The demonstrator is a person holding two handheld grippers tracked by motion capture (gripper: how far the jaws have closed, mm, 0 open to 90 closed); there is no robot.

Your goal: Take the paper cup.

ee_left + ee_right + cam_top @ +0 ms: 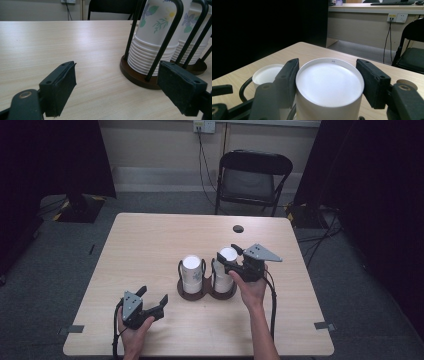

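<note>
Two stacks of upside-down white paper cups stand in a dark twin holder [192, 294] with black wire loops at the table's middle. My right gripper [227, 256] reaches over the right stack [224, 281] from the right. In the right gripper view the right gripper [328, 75] has its pads pressed on both sides of the top cup [329, 87], with the left stack [268, 75] beyond. My left gripper [153, 295] rests low on the table at the front left, open and holding nothing. In the left gripper view the left gripper [116, 82] faces the flower-printed left stack [152, 50] and the holder base [135, 76].
The light wooden table [150, 240] has a round dark cable hole [238, 228] near its far edge. A black folding chair [252, 177] stands behind the table. Dark curtains hang at both sides, and cables run along the floor on the right.
</note>
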